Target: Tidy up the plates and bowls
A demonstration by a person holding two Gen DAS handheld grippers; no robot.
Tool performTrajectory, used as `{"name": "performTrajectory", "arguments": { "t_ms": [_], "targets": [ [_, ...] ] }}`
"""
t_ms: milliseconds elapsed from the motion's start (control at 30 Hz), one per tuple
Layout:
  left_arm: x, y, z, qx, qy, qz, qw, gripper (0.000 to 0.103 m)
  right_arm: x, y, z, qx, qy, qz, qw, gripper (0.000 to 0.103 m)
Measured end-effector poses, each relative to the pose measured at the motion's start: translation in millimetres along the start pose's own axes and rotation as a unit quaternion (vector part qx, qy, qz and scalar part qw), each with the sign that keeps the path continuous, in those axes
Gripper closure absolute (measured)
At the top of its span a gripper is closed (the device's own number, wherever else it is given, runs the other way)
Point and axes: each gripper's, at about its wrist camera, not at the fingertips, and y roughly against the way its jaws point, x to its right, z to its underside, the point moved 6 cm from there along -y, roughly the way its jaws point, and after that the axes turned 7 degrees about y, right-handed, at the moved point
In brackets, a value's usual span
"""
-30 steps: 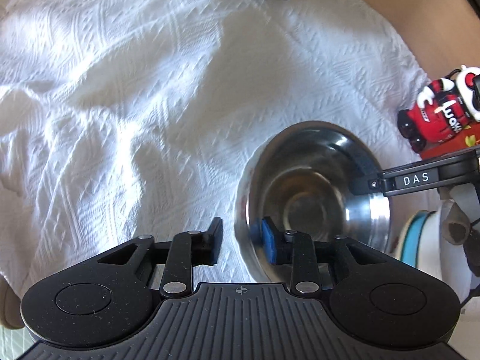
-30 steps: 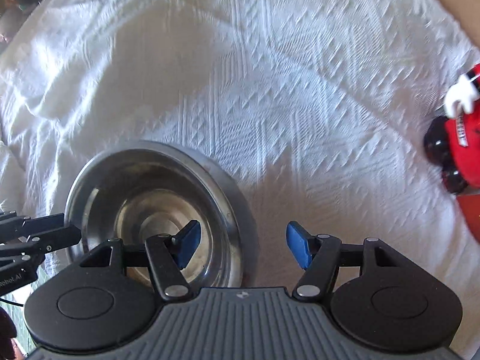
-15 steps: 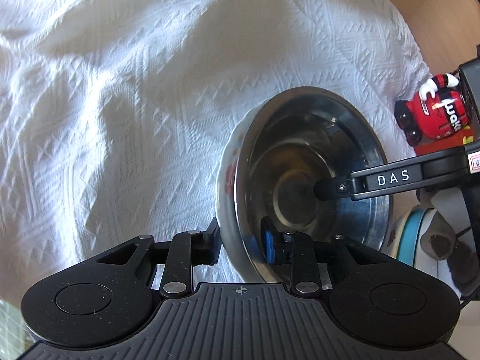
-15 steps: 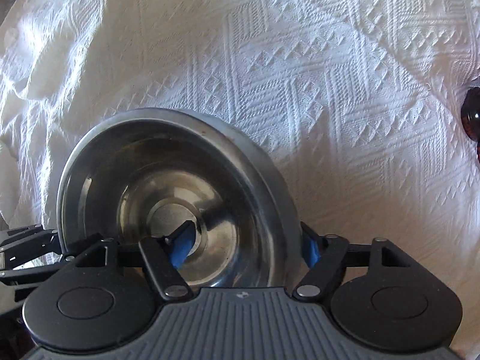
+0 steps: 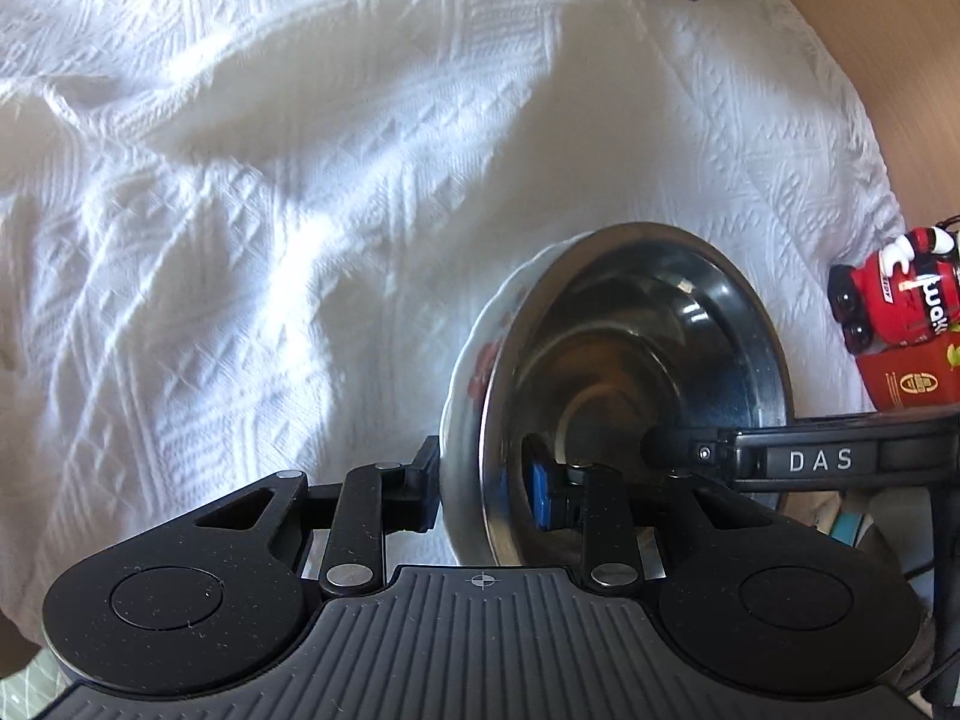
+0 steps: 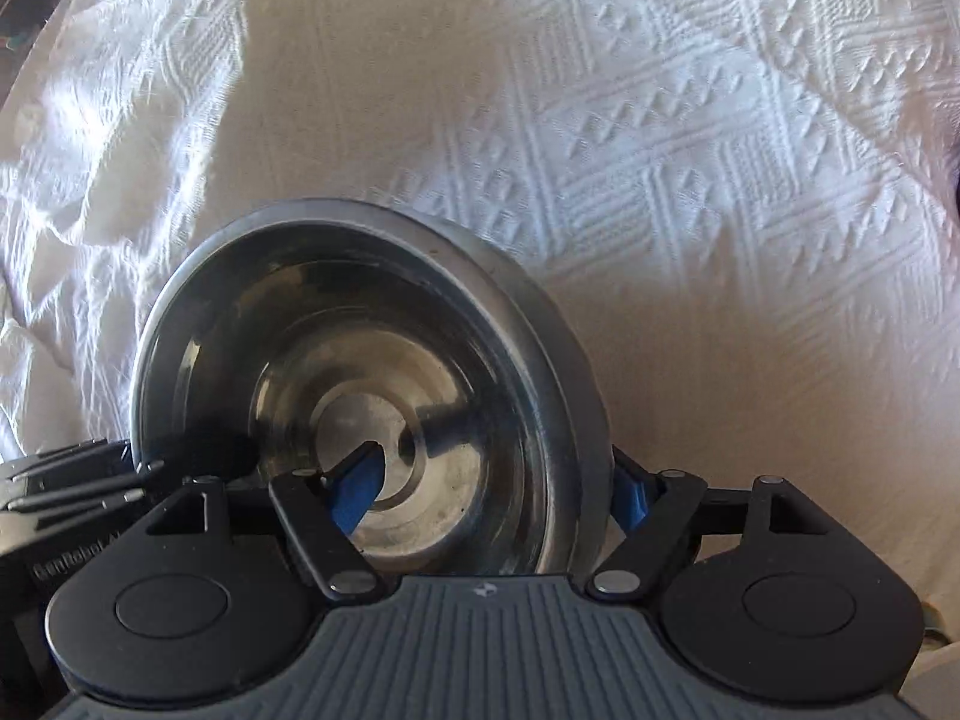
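Both the left gripper (image 5: 483,489) and right gripper (image 6: 498,489) have jaws clamped on the steel bowl (image 6: 366,384) nested in a floral bowl (image 5: 474,360), so uneven pulling could slip the smooth rim free.

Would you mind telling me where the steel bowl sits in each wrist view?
Left wrist: steel bowl lower right, nested in a floral bowl, its near rim between the jaws.
Right wrist: lower left of centre, its right rim between the jaws.
Shared landmark: the white cloth beneath.

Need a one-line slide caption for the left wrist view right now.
Left gripper clamps the near rims of a steel bowl nested in a floral bowl, above the white cloth.
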Motion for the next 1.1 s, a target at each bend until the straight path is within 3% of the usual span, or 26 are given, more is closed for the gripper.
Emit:
{"name": "performTrajectory", "arguments": {
  "t_ms": [200, 333, 400, 567, 733, 867, 900, 1000, 1100],
  "targets": [
    [6, 29, -12, 0.05, -0.028, 0.002, 0.9983, 0.073, 5, 12, 7, 0.044, -0.017, 0.002, 0.999, 0.025],
    [16, 60, -23, 0.094, -0.054, 0.001, 0.9941, 0.073, 10, 50, 16, 0.115, -0.019, 0.03, 0.993, 0.025],
    [25, 70, -25, 0.098, -0.067, 0.021, 0.9928, 0.073, 12, 70, 21, 0.15, -0.022, 0.029, 0.988, 0.025],
    [75, 74, -7, 0.069, -0.149, 0.074, 0.9837, 0.073, 21, 122, 40, 0.236, -0.028, 0.042, 0.97, 0.025],
    [131, 66, 29, 0.014, -0.238, 0.13, 0.9624, 0.073, 47, 173, 89, 0.298, -0.062, 0.083, 0.949, 0.025],
    [166, 65, 63, -0.014, -0.28, 0.164, 0.9457, 0.073, 79, 198, 137, 0.322, -0.11, 0.12, 0.933, 0.025],
    [170, 65, 73, -0.019, -0.308, 0.152, 0.939, 0.073, 88, 202, 150, 0.323, -0.123, 0.13, 0.929, 0.025],
    [189, 62, 93, -0.019, -0.329, 0.15, 0.9321, 0.073, 112, 202, 182, 0.316, -0.145, 0.15, 0.926, 0.025],
    [203, 52, 104, -0.005, -0.334, 0.127, 0.934, 0.073, 126, 188, 202, 0.301, -0.138, 0.157, 0.93, 0.025]
  ]
}}
